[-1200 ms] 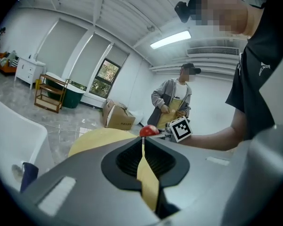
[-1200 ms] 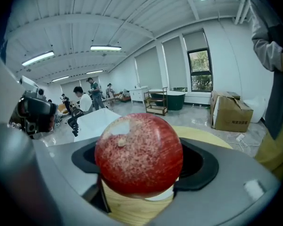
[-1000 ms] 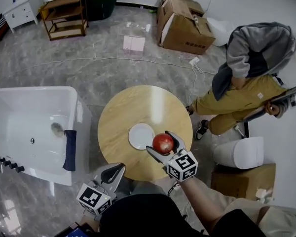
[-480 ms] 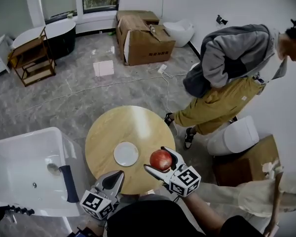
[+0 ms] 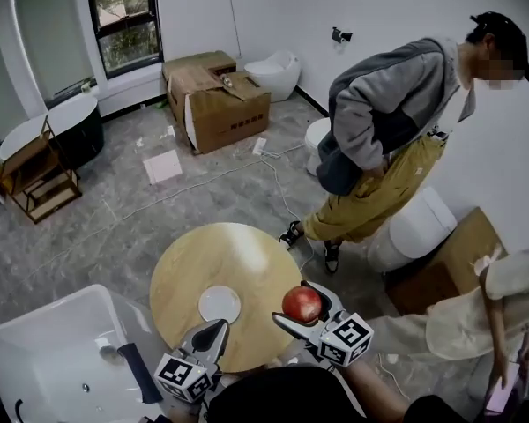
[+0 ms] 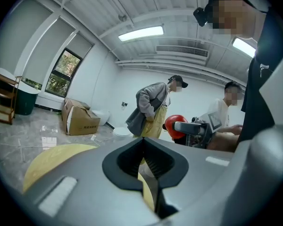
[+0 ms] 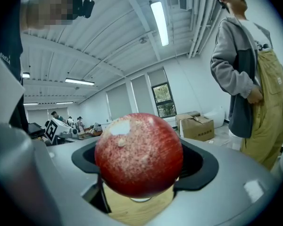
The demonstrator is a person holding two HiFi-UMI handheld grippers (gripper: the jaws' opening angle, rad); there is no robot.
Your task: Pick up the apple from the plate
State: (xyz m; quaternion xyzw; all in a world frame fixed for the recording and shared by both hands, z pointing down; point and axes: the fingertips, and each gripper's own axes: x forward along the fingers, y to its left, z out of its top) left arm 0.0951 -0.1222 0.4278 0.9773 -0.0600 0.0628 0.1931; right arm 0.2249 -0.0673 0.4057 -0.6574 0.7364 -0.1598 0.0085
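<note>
**Jaws closed on the apple, plate bare**

Jaws of the right gripper (image 5: 298, 306) press on the apple (image 5: 302, 302) from two opposite sides, parted only as far as the fruit's width. The apple is off the plate (image 5: 219, 304), to the plate's right and about over the rim of the round wooden table (image 5: 203, 254). The pick-up looks done. Being round, the apple has no long axis to line up with, and it already sits between these jaws, so what comes next rests on keeping that squeeze.

On the plate's near side, at the table edge, the left gripper (image 5: 216, 329) has its jaws together on nothing. It is just beside the plate but well apart from the fruit.

The right gripper view shows the red, pale-speckled skin filling the gap, with wood and a white arc, probably the plate, far below. Only the head view shows the sideways offset from the plate. The left gripper view catches the apple side-on, raised in the other gripper.

Well beyond the plate's far right, a person (image 5: 379, 139) stands bent forward.
</note>
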